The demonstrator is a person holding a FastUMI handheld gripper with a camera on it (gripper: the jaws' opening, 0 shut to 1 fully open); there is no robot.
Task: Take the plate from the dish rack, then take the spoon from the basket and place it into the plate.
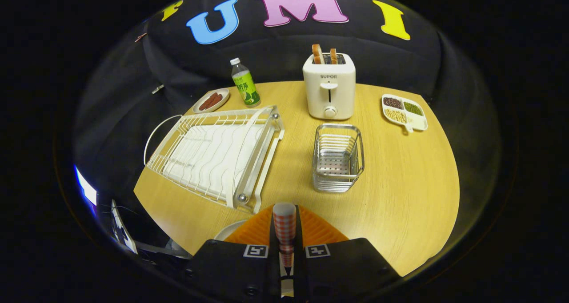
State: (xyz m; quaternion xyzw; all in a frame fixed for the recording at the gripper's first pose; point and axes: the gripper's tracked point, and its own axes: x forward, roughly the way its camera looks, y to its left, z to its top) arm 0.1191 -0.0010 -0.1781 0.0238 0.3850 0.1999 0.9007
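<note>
My gripper (284,210) is shut on the spoon (284,226), whose orange-and-white checkered handle stands up between the two orange fingers (253,231). The spoon's bowl is hidden below the fingers. A sliver of the white plate (229,233) shows on the table just under and beside the left finger; most of it is covered by the gripper. The white wire dish rack (218,154) stands beyond the fingers to the left with no dishes in it. The metal wire basket (338,158) sits ahead and slightly right, with nothing inside.
On the round wooden table (400,196), a white toaster (329,87) with two bread slices stands behind the basket. A green drink bottle (245,83) and a small dish of sausages (211,101) lie behind the rack. A divided tray of beans (403,112) sits far right.
</note>
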